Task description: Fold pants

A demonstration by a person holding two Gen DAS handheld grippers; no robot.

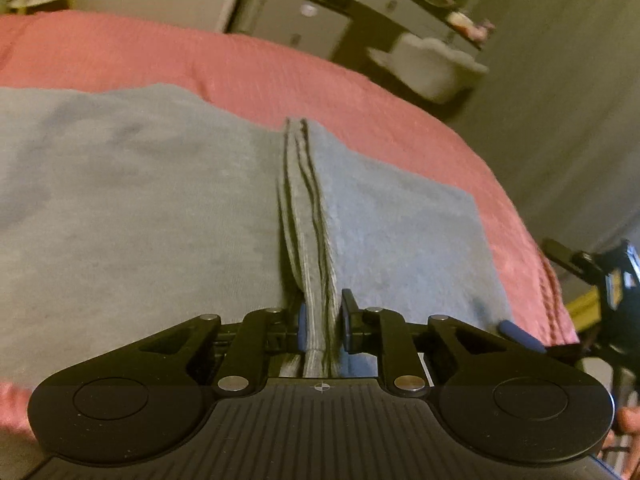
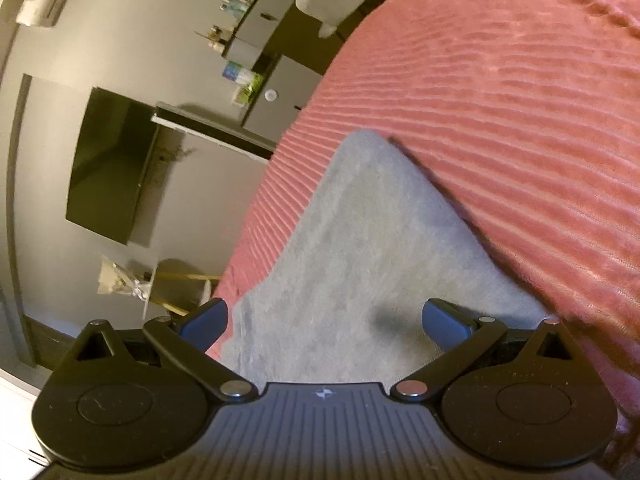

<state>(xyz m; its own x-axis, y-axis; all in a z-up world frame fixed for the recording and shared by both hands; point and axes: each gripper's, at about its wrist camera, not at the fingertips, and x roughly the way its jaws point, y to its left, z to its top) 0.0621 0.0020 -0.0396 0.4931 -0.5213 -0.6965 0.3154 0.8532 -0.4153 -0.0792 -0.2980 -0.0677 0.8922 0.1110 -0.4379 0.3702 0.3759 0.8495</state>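
Pants: I see the grey pants (image 1: 140,200) flat on the pink bedspread (image 1: 400,120).
Layered hem: its stacked edges (image 1: 316,320) run straight ahead from my left gripper (image 1: 323,326).
Left jaws: clenched on that hem.
Right gripper (image 2: 324,320): released, angled down over cloth, pads clear.

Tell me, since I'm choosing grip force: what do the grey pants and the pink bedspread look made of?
Grey pants: apparently soft cotton-like jersey, matte and slightly fuzzy; stacked ribbed edges show between the left gripper pads. Pink bedspread: apparently a woven or knitted textile, matte, with raised parallel ribs.
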